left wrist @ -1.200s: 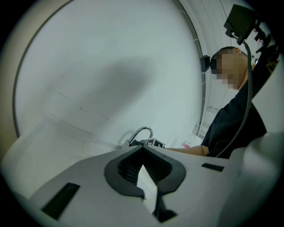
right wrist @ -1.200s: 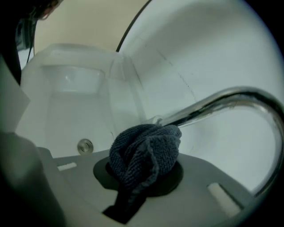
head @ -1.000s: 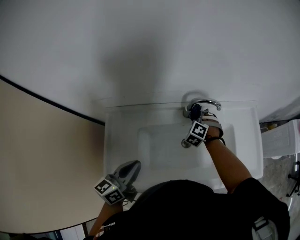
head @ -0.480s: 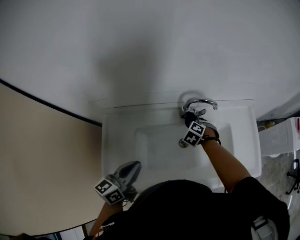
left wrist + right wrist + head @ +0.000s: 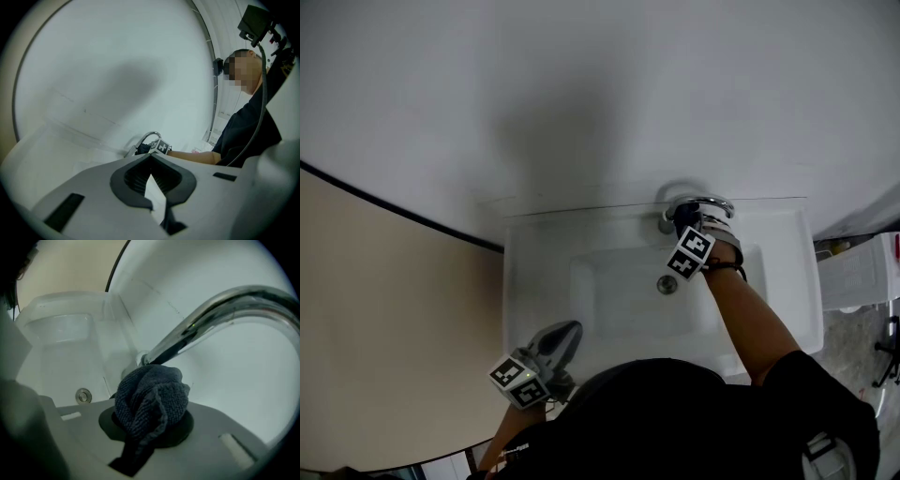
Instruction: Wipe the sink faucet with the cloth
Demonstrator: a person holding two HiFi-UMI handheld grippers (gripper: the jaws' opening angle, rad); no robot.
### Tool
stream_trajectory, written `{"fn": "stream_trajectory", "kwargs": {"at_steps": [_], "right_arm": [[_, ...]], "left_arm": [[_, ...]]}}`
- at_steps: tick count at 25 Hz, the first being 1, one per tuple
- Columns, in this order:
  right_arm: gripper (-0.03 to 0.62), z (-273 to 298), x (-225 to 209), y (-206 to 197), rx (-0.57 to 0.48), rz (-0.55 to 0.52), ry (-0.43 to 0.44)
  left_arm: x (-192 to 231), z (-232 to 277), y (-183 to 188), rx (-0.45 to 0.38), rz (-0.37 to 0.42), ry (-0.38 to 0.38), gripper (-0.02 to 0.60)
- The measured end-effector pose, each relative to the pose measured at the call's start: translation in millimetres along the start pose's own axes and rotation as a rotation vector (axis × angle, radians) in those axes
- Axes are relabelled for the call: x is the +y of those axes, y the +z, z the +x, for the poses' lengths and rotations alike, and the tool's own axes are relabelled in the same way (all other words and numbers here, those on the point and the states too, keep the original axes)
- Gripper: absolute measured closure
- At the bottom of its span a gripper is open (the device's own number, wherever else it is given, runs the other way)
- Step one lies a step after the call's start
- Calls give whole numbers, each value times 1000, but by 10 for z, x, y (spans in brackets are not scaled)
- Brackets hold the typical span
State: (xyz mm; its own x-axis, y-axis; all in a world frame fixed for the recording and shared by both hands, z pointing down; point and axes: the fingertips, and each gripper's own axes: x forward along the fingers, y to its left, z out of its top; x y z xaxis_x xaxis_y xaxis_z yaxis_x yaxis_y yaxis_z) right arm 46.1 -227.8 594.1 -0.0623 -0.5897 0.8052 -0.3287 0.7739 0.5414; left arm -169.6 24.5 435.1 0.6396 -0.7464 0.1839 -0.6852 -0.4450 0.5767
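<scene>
White wall fills the top of the head view, with a beige panel at the left behind a dark curved edge. Below the wall sits a white sink, its round metal drain in the floor of the basin. A curved chrome faucet rises from the back rim, right of the middle.

The right tongs reach over the basin to the faucet and point steeply down, the person's bare forearm stretched out behind them. They are clamped on a dark blue-grey cloth, bunched into a wad that bulges out from between the jaws. In the right gripper view the top of the wad meets the lower end of the spout, close to where the spout joins its base, and the chrome arc sweeps up and away to the right above it.

The left tongs are well apart from the faucet, at the near left corner of the sink, pointing almost level across it. Their jaws are closed tip to tip with nothing between them.
</scene>
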Motion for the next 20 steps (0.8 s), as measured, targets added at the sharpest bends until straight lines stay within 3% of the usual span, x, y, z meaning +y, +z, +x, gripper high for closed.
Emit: {"fn": "stream_trajectory", "kwargs": {"at_steps": [3, 8, 13, 16, 20], "right_arm": [[539, 33, 28, -21, 39, -43, 4], [537, 4, 185, -59, 28, -36, 86], [537, 66, 700, -224, 46, -37, 255], [536, 11, 701, -201, -23, -1, 201], [536, -211, 149, 31, -101, 49, 54]], "left_arm": [[26, -18, -25, 9, 11, 10, 581], [43, -61, -63, 11, 1, 19, 581], [31, -92, -44, 5, 3, 24, 581], [56, -122, -48, 0, 2, 30, 581], [88, -146, -67, -3, -3, 36, 581]]}}
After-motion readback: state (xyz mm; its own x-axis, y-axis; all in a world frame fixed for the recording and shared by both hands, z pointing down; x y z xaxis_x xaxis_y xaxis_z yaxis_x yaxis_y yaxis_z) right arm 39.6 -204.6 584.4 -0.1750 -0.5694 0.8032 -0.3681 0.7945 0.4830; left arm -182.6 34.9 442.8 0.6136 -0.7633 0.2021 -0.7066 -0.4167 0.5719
